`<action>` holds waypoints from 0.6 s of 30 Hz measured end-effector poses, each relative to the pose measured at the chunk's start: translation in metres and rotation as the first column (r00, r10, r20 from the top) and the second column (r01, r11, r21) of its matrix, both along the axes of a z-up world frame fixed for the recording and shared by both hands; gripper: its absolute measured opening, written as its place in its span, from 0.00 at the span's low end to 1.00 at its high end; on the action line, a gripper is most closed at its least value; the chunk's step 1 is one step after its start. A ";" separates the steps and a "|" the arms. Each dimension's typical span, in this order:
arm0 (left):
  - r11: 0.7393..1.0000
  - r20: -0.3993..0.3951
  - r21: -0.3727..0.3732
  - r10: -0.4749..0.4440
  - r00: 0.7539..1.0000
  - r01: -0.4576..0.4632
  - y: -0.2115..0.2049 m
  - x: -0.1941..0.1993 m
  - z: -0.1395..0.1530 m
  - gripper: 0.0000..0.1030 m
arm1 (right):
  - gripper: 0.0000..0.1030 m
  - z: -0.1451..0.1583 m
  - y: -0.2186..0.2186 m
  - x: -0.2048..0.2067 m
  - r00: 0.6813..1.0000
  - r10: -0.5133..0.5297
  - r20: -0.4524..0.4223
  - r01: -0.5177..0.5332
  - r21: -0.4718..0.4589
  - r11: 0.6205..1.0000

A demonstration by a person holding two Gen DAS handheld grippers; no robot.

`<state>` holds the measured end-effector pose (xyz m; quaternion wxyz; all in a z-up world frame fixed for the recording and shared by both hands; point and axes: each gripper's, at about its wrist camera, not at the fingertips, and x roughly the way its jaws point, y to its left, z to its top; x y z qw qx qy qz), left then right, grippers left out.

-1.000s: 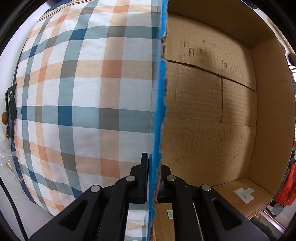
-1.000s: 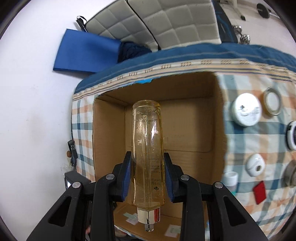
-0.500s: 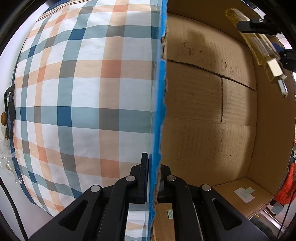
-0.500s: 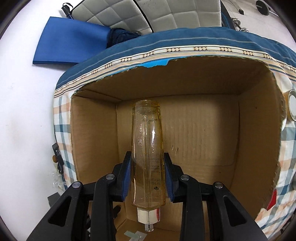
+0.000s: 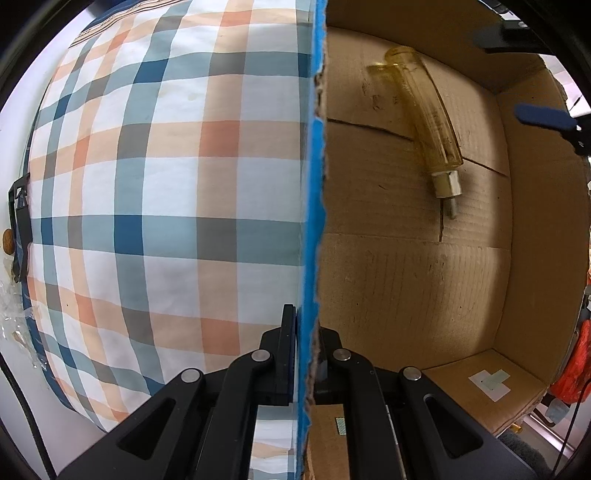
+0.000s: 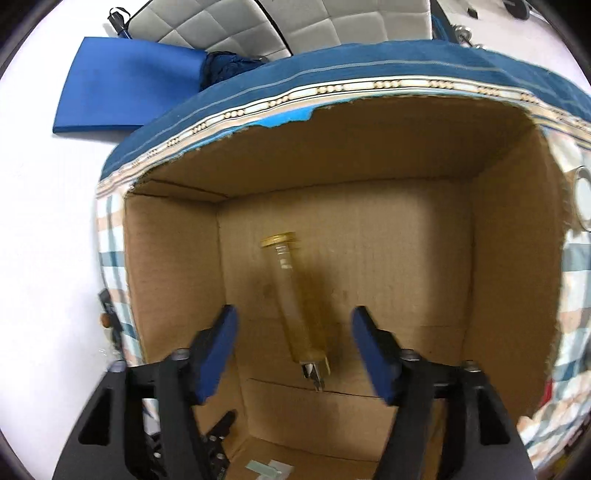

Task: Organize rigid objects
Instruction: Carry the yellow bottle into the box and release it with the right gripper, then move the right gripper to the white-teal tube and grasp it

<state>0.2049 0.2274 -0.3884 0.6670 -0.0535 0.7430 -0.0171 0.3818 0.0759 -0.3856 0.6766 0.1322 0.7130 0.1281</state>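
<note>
— Where is the amber bottle (image 6: pixel 300 308)?

— Inside the cardboard box (image 6: pixel 517 258), apart from the right gripper (image 6: pixel 293 345), whose jaws are opening above it.

— And the left gripper (image 5: pixel 306 363)?

— Clamped tight on the box's blue-taped wall, beside the plaid cloth (image 5: pixel 155 192).

Both claws are black with silver rivets; the right claw (image 6: pixel 291 350) carries blue pads (image 6: pixel 218 350).

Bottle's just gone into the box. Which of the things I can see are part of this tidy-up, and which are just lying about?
In the job:
- yellow bottle, in the box
- cardboard box
- left tongs, clamped on the box wall
- right tongs, opening, clear of the bottle

Lying about:
- checked cloth
- blue mat
- quilted cushion
</note>
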 end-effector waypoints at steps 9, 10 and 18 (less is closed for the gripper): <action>1.000 0.000 0.005 -0.007 1.000 0.007 -0.004 -0.001 0.001 0.03 | 1.00 0.031 0.004 -0.022 0.989 0.101 0.104 -0.087 -0.128 0.988; 1.000 -0.001 0.005 -0.008 1.000 0.008 -0.005 -0.001 0.001 0.03 | 1.00 0.034 0.004 -0.024 0.987 0.110 0.116 -0.093 -0.142 0.986; 1.000 0.008 0.011 -0.015 1.000 0.015 -0.008 0.002 0.003 0.03 | 1.00 0.048 -0.004 -0.043 0.983 0.140 0.121 -0.117 -0.181 0.977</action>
